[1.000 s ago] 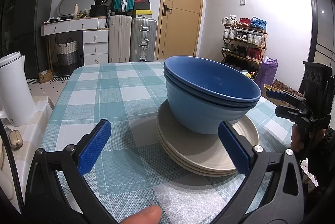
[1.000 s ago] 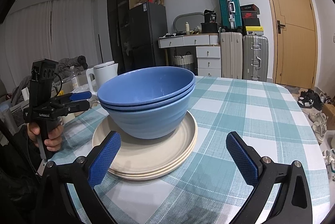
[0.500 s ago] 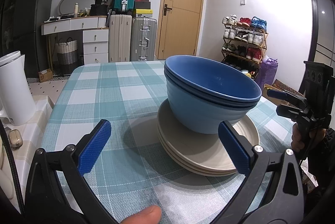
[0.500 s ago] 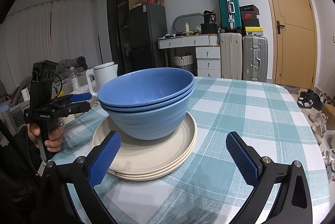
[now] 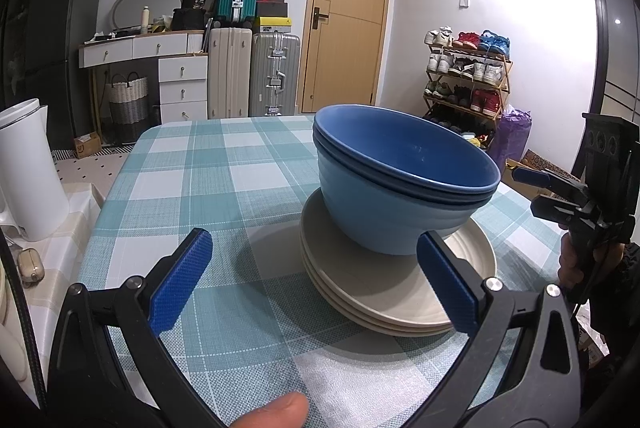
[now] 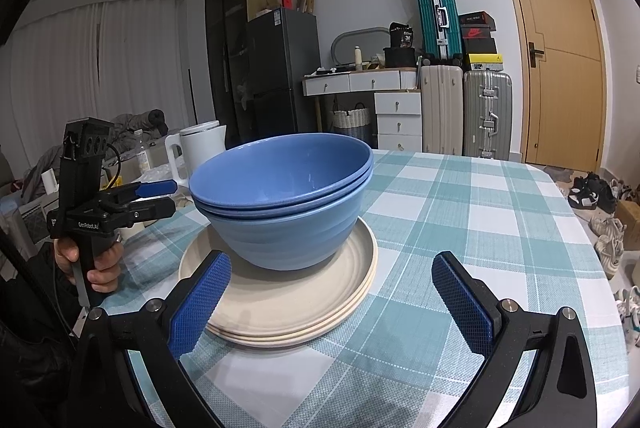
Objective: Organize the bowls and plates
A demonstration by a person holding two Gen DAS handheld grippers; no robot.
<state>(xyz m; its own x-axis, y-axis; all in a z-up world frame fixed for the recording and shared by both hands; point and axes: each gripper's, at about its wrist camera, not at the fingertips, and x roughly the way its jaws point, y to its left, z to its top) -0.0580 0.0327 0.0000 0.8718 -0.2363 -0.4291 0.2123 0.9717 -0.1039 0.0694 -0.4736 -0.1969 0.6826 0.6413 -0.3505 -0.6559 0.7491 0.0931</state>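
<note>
Both grippers, left (image 5: 312,280) and right (image 6: 332,304), waiting with fingers spread wide, holding nothing. Bumping the blue bowls (image 6: 284,204) maybe sliding them off the plates (image 6: 280,308).

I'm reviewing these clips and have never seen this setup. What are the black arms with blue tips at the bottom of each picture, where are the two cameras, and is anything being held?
There is no robot here. A person holds a hand-operated gripper in each hand, and each gripper carries a wide-angle camera looking forward along its two blue-padded fingers. One picture comes from the left gripper, the other from the right gripper. Each camera also catches the other tool across the table: the left one, gripped by a hand, shows at the side of the right view. Between them, on a checked tablecloth, stands a stack of blue bowls nested on a pile of cream plates. A white kettle stands off to the left gripper's side. Both grippers are open, hold nothing, and touch neither stack.
</note>
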